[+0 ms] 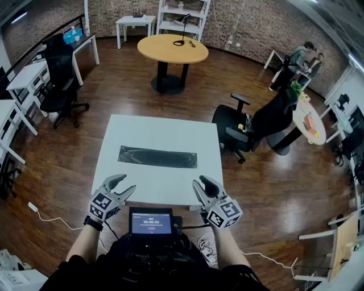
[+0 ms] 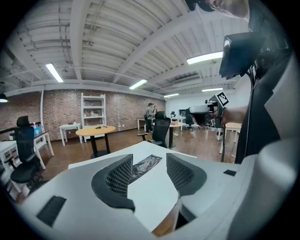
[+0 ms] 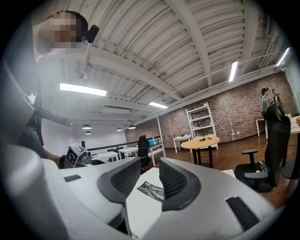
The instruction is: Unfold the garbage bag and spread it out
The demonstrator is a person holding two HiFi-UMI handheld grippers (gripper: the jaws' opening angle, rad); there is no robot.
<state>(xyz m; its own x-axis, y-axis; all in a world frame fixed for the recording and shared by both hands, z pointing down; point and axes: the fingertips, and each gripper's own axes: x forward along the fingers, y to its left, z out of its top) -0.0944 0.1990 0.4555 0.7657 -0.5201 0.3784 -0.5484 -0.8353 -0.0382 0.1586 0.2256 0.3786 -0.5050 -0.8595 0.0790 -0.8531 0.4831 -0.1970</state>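
Head view: the garbage bag (image 1: 157,157) lies as a long, dark, folded strip across the middle of the white table (image 1: 153,132), flat on the top and parallel to the table's near edge. The left gripper (image 1: 121,186) is over the table's near left corner and the right gripper (image 1: 203,185) over its near right corner. Both are apart from the bag, with only bare tabletop between them and it. In each gripper view the jaws stand spread with nothing gripped, and the bag shows through the gap, farther out on the table.

Just short of the table's near edge, between the two grippers, a small lit screen (image 1: 151,221) sits in front of the person. A black office chair (image 1: 253,128) stands just off the table's right side, turned partly away. Beyond the table's far edge is a round wooden table (image 1: 173,48), and behind that a white shelf unit (image 1: 183,14) against the brick wall. Off the table's left side, well apart, another black chair (image 1: 60,79) stands by white desks. A white cable (image 1: 57,220) trails over the wood floor near the table's near left corner.
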